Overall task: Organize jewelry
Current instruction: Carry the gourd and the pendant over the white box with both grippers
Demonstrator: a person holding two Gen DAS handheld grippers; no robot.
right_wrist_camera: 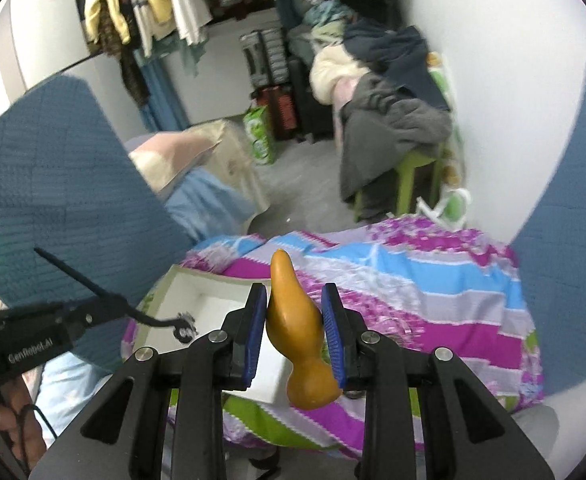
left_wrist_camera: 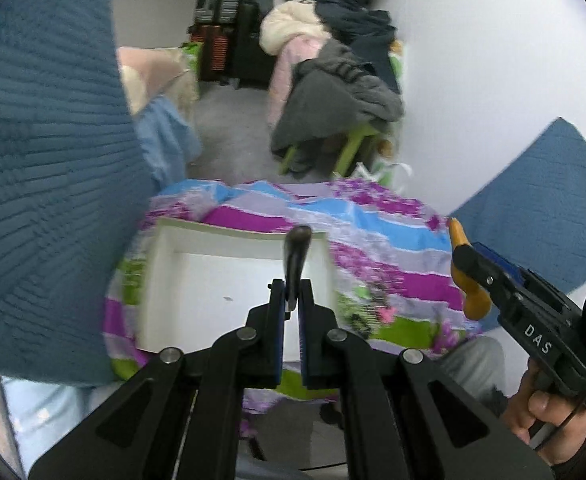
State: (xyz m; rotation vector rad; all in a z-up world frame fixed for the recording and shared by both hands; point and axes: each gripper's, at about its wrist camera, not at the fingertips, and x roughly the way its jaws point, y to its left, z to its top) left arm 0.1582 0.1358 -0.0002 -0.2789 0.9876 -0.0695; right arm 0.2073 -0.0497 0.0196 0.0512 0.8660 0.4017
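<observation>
1. The left gripper (left_wrist_camera: 291, 300) is seen with its jaws pressed together on a thin dark hairpin (left_wrist_camera: 296, 256), whose rounded end stands out beyond the jaw tips.
2. In the right wrist view the hairpin's far end is seen to carry a small dark ornament (right_wrist_camera: 183, 326), hanging over the white box (right_wrist_camera: 181, 300).
3. The right gripper (right_wrist_camera: 295, 322) is seen with its jaws partly apart and clamped on an orange gourd-shaped piece (right_wrist_camera: 297, 332); its narrow tip reaches past the jaws and its bulb sits back between them.
4. The white box lies open just beyond and below both pairs of jaws, on a striped floral cloth (right_wrist_camera: 413, 300) spread over the worktop.
5. The step in hand is judged to be a carrying one: both items are held above the box and neither has been set down.
6. For the next move, a lowering of one item into the box is called for, with the jaws parted only once it rests on the floor of the box.
7. Care is called for with the ornament, which is likely to swing.
</observation>
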